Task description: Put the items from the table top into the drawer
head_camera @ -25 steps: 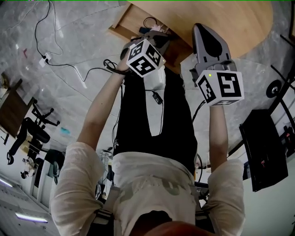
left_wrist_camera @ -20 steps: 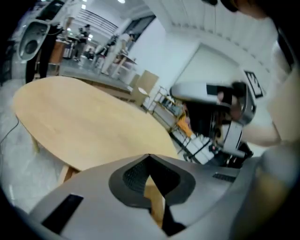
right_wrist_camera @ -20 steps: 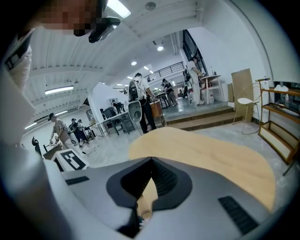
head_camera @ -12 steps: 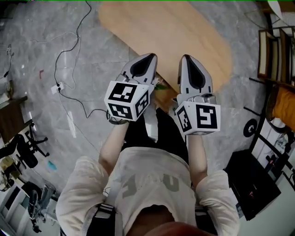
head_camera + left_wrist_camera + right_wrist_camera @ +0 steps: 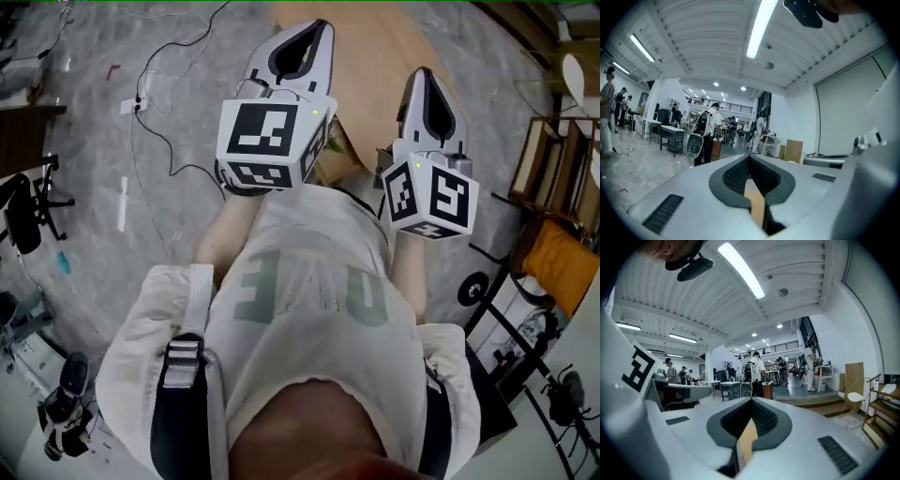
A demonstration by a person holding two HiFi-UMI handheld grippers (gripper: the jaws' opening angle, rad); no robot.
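**A:** Head view: what am I logging?

**B:** Both claws are riding high at chest level, pointing outward almost flat. The left gripper (image 5: 317,30) and right gripper (image 5: 425,77) are flanking a sliver of the wooden table top (image 5: 375,47). No items and no drawer are showing here.

**A:** Left gripper view?

**B:** The left gripper (image 5: 751,164) is showing its jaws clenched together, with nothing between the pads. It's looking across a hall under a ceiling light (image 5: 761,26).

**A:** Right gripper view?

**B:** Same story. The right gripper (image 5: 751,411) is clenched on nothing and facing distant workbenches (image 5: 723,386). Table, items and drawer are all sitting outside this view.

**A:** How is the step best handled, then?

**B:** This is a judgement only. Empty, raised claws are fitting either a run-up to a pick or everything already being stowed. In either case the table top and drawer are needing to come into sight before a claw commits.

**A:** Against the earlier frames?

**B:** A second back the arms were hanging down and the claws were aiming at the floor. Now they're sitting higher and nearer the camera. Half a second back the table was showing as a full oval, and now only that sliver is showing.
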